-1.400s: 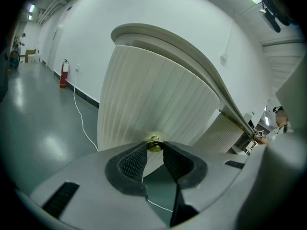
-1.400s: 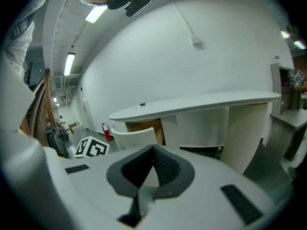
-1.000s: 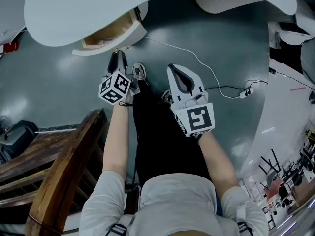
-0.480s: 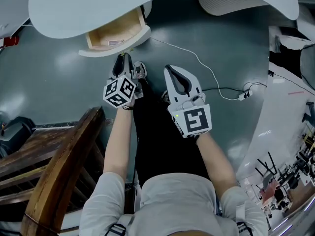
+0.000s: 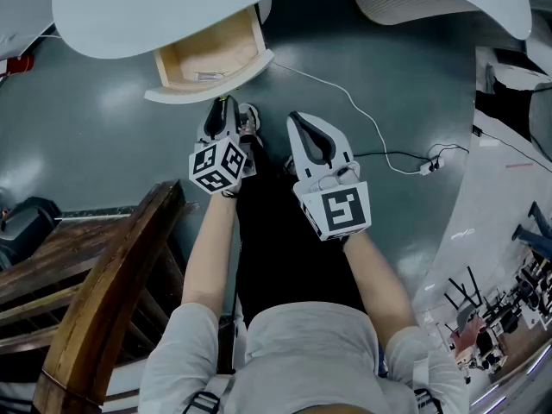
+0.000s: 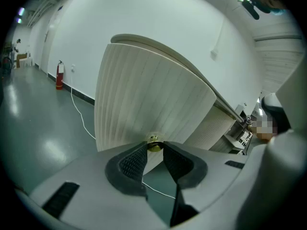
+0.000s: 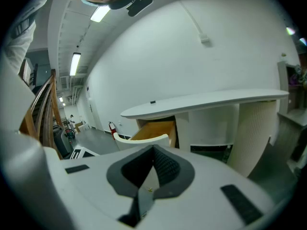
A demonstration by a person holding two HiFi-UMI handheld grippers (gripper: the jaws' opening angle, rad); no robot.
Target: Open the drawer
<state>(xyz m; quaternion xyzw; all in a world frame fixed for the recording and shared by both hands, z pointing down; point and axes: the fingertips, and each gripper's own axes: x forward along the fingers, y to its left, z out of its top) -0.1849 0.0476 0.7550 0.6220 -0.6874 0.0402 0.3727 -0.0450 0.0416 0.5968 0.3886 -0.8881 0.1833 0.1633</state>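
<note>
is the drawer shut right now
No, the head view shows the drawer pulled out from under the desk top, its wooden inside exposed.

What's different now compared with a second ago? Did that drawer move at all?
The drawer has slid further out from under the desk, pulled by the left gripper, which stays clamped on its brass knob. The right gripper stays shut and empty beside it.

- Glossy grey-green floor (image 5: 95,136) beneath me.
- White cable (image 5: 354,103) lies across it, ending at what may be a small adapter (image 5: 426,166).
- Dark case (image 5: 21,221) on it, my left.
</note>
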